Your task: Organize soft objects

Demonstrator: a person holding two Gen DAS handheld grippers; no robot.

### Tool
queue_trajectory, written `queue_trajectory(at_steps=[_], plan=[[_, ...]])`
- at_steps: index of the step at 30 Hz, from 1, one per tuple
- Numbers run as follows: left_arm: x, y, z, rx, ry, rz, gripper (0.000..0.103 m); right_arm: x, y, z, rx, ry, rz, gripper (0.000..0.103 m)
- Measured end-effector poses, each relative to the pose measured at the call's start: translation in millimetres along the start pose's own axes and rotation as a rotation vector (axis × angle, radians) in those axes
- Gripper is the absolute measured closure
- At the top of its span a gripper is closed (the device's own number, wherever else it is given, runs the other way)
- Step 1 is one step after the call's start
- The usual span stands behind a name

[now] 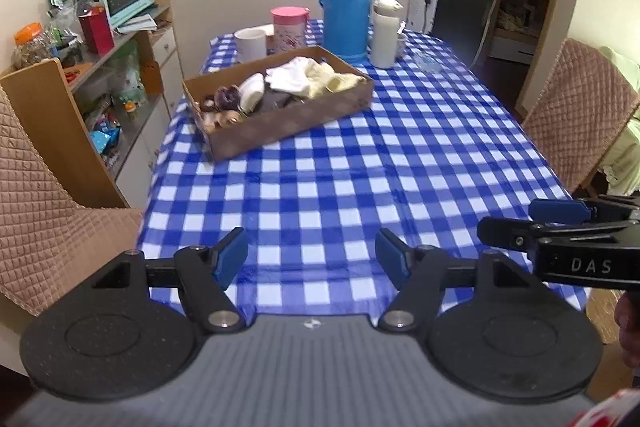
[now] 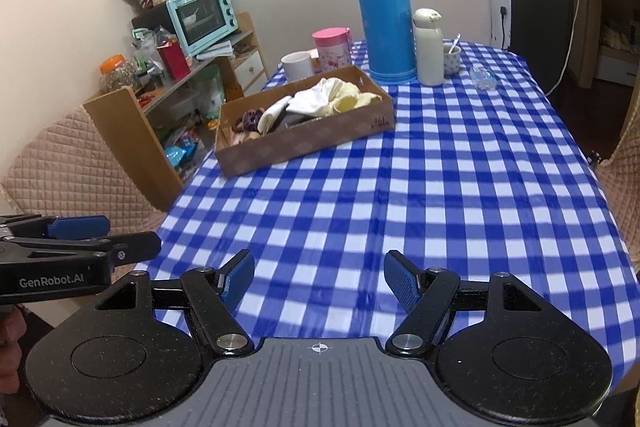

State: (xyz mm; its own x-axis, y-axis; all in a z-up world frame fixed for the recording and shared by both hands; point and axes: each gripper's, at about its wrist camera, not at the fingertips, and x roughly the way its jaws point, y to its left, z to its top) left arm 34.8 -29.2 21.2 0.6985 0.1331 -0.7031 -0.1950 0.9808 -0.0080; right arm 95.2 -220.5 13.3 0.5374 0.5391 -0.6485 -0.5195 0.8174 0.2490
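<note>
Blue-checked tablecloth [image 2: 440, 187], cardboard tray [image 2: 304, 147] of soft items near blue thermos [image 2: 384, 15]; left gripper [image 1: 312, 259] and right gripper [image 2: 319, 277] wide, empty.

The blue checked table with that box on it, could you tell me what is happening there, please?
A person holds the left gripper and the right gripper over the near end of the blue-and-white checked tablecloth. Both are open and empty. The shallow brown cardboard box of soft cloths and scrunchies sits further back, untouched.
</note>
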Motion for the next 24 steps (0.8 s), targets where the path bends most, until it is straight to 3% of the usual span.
queue_trajectory(at_steps=[10,24], plan=[[-19.0,-17.2,-24.1,0.018,0.006,-0.021,0.035,-24.9,-5.3,-25.3,0.017,0.017,-0.021,0.032],[-29.9,-18.4,-33.7,0.023,0.002,-0.034,0.035,-36.1,-2.7,-34.0,0.024,0.016,-0.029,0.031]])
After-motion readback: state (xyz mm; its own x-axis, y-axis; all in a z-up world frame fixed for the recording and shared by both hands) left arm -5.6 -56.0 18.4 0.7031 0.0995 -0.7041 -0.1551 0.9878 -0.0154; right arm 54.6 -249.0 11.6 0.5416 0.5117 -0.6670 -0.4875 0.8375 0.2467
